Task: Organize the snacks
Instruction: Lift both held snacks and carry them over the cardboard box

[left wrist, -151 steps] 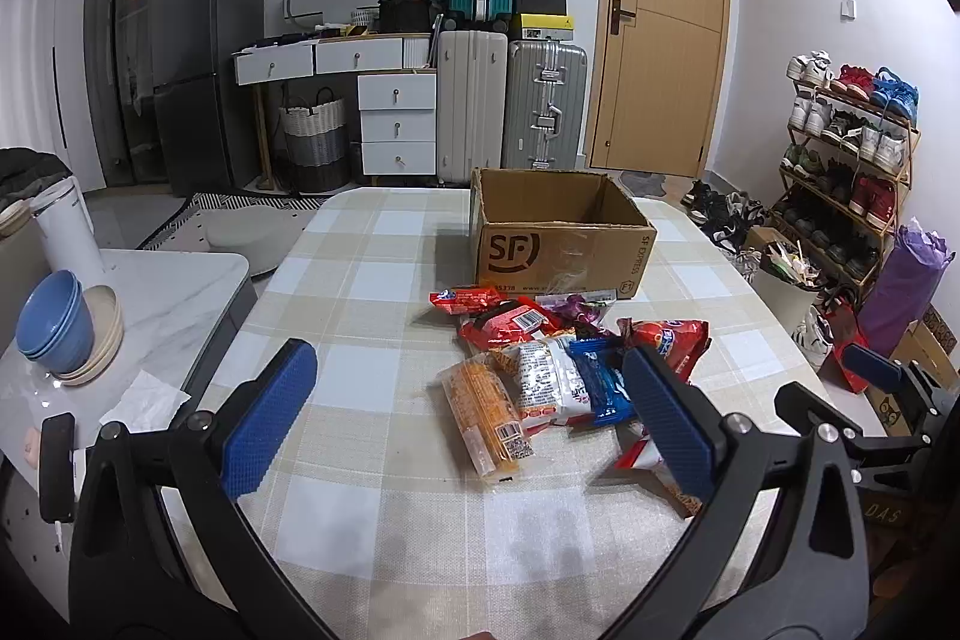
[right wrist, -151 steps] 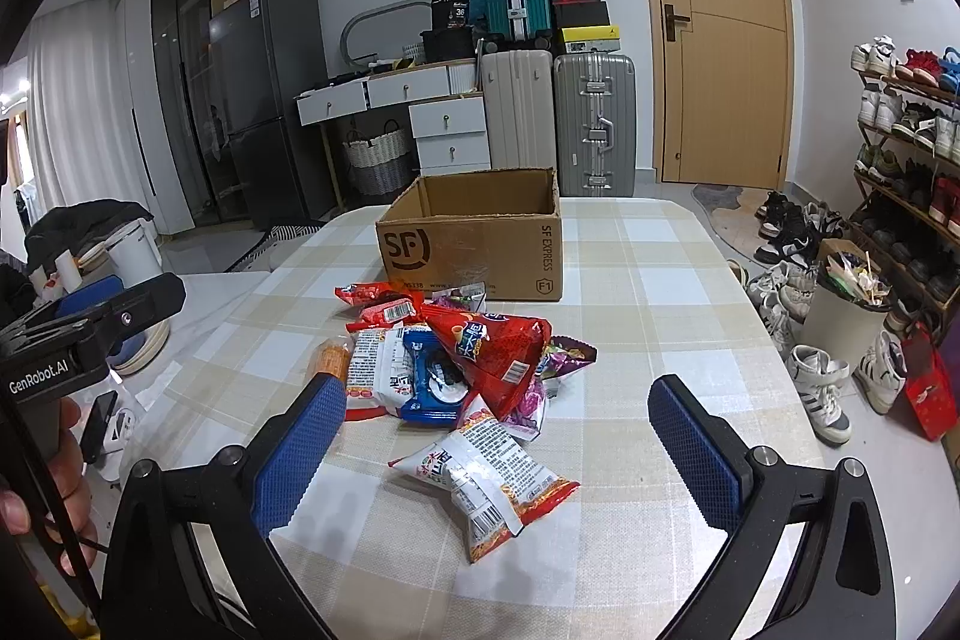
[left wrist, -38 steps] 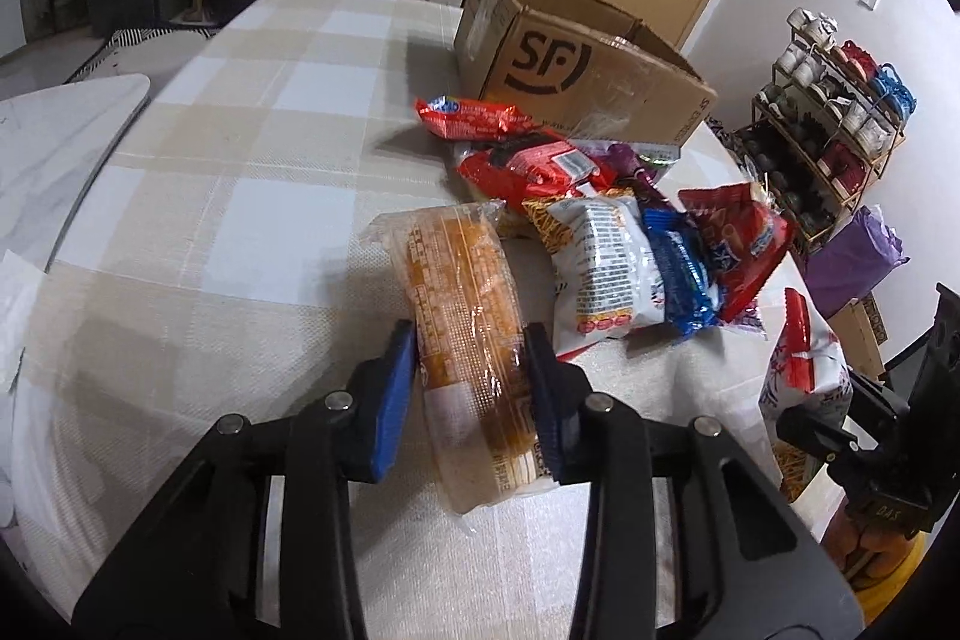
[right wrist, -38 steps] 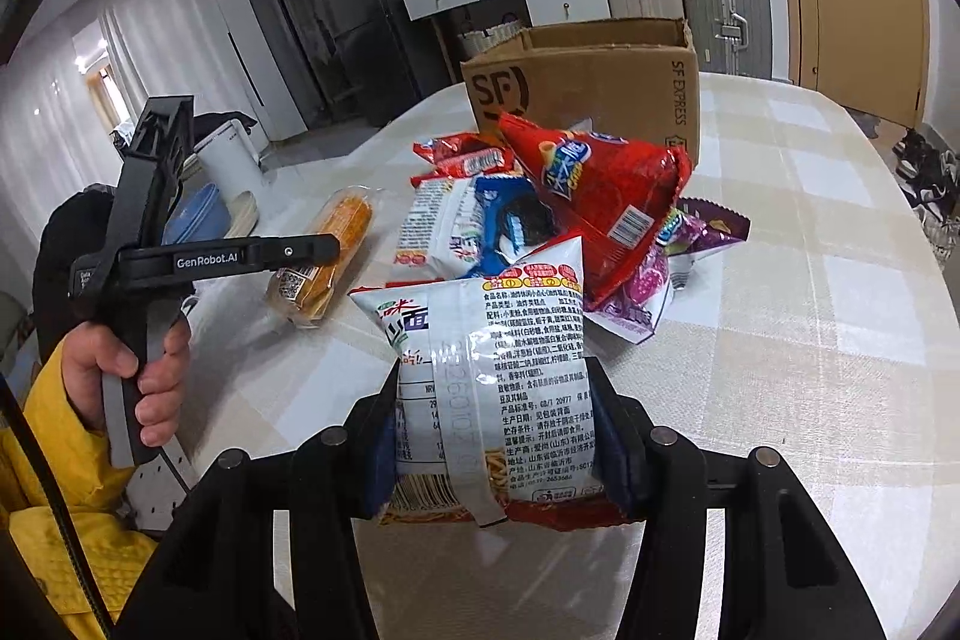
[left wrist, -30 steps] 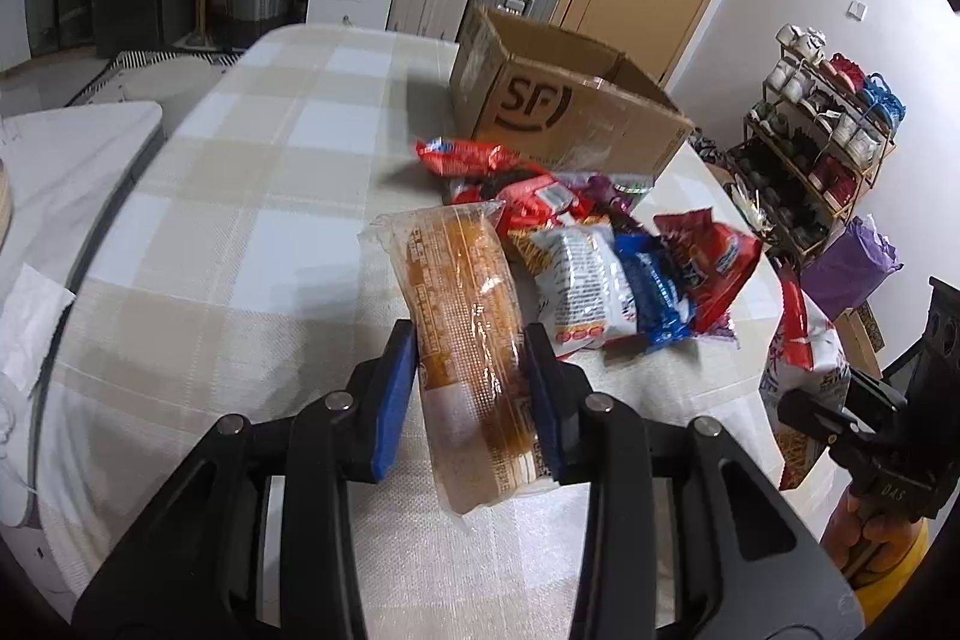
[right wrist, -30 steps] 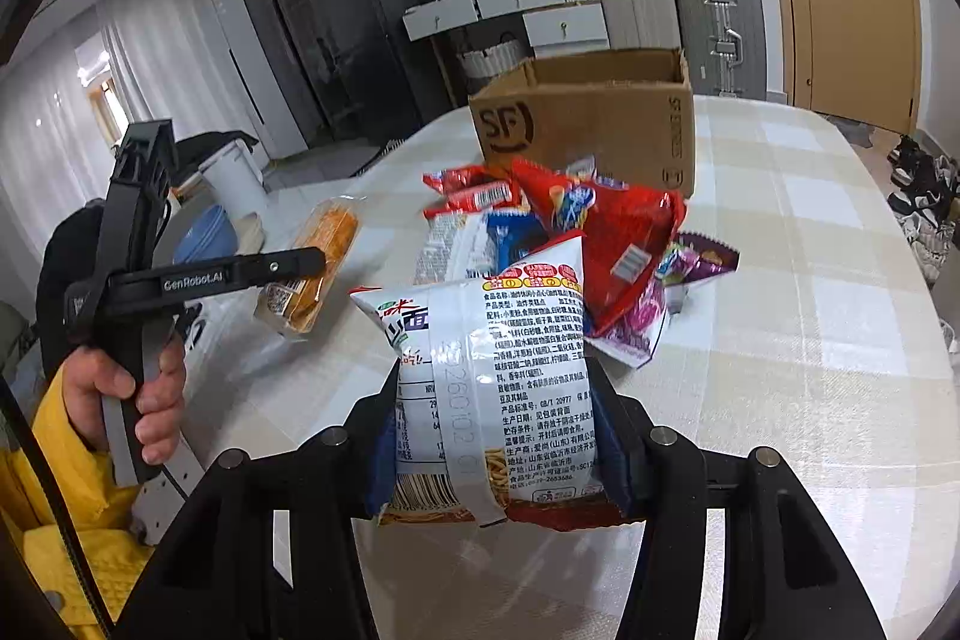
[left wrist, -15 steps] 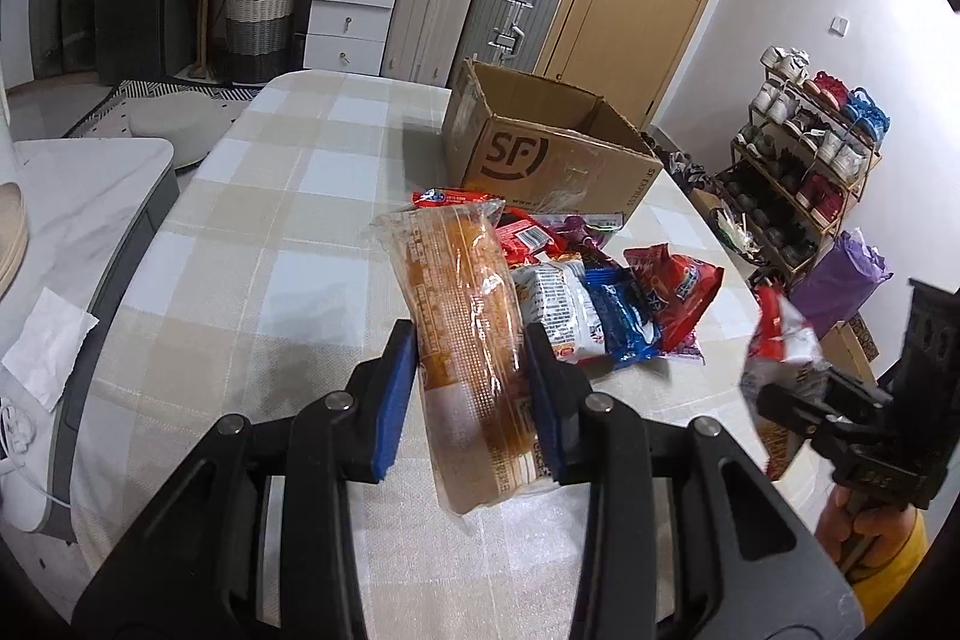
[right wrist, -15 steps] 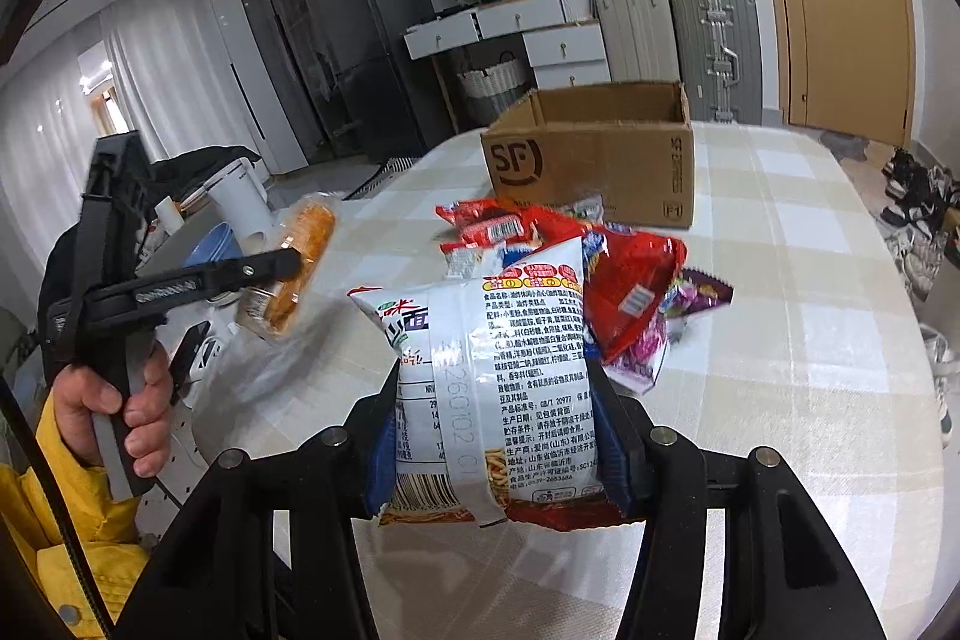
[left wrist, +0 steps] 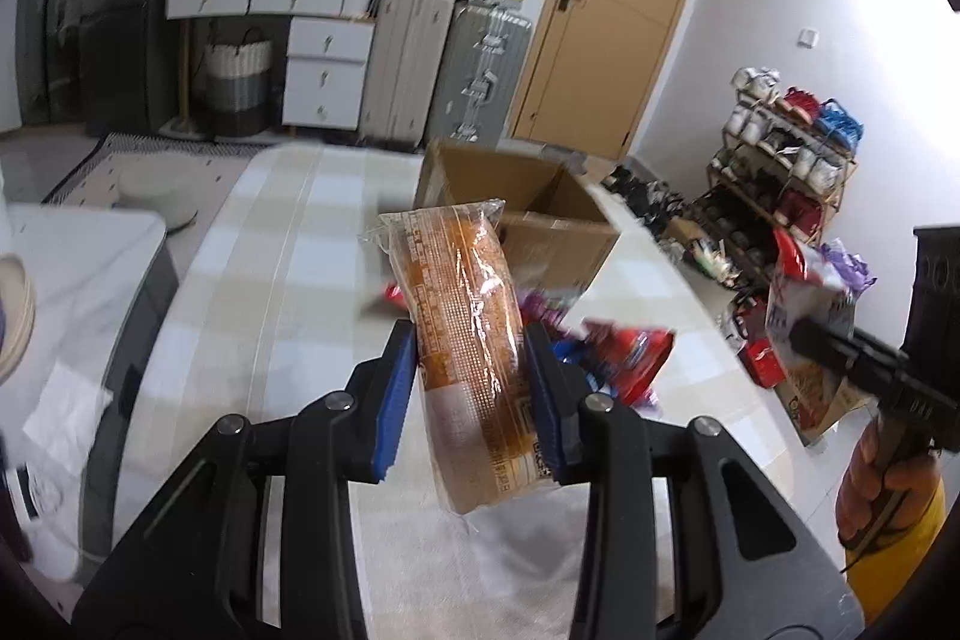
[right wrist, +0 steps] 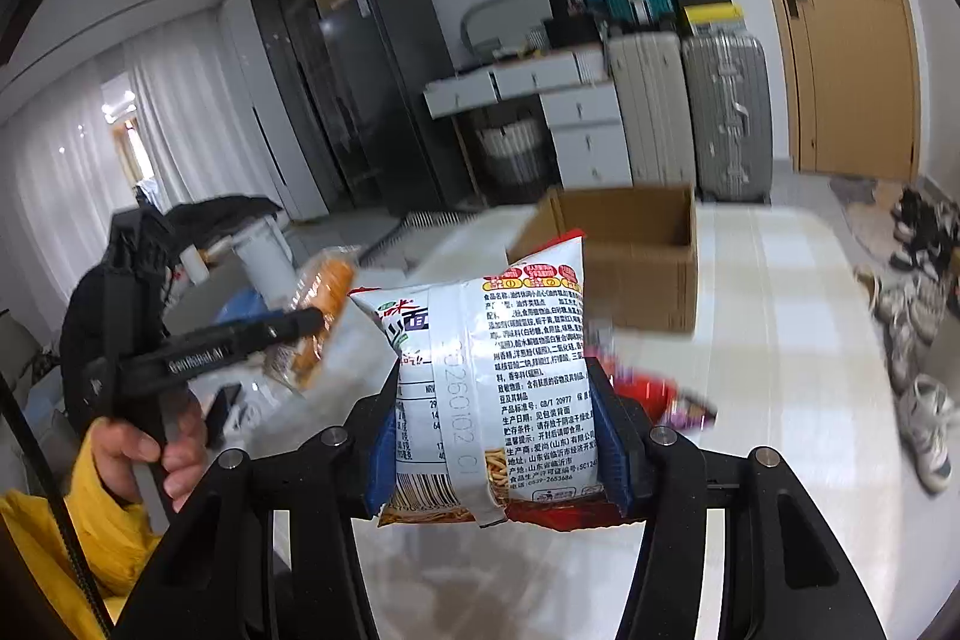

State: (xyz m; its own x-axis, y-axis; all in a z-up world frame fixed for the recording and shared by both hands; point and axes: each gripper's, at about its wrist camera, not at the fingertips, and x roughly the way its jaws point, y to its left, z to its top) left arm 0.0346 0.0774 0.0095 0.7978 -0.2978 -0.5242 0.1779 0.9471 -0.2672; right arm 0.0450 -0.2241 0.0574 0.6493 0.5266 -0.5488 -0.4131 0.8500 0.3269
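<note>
The left gripper (left wrist: 471,388) clamped the orange packet (left wrist: 465,340) and the right gripper (right wrist: 498,436) the noodle bag (right wrist: 498,370), both above the table (left wrist: 270,280), so each should travel level to the cardboard box (left wrist: 528,214) before release.

Support surface: table (left wrist: 288,244) under a beige-and-white checked cloth, seen in both wrist views. Open cardboard box (left wrist: 522,214) stands directly on it, at 12 o'clock from table centre. Loose heap of snack packets (left wrist: 606,358), red, blue and purple, lies on the cloth just short of the box, toward 3 o'clock; blurred, individual packets not distinguishable. Box and heap: contact not determinable.
</note>
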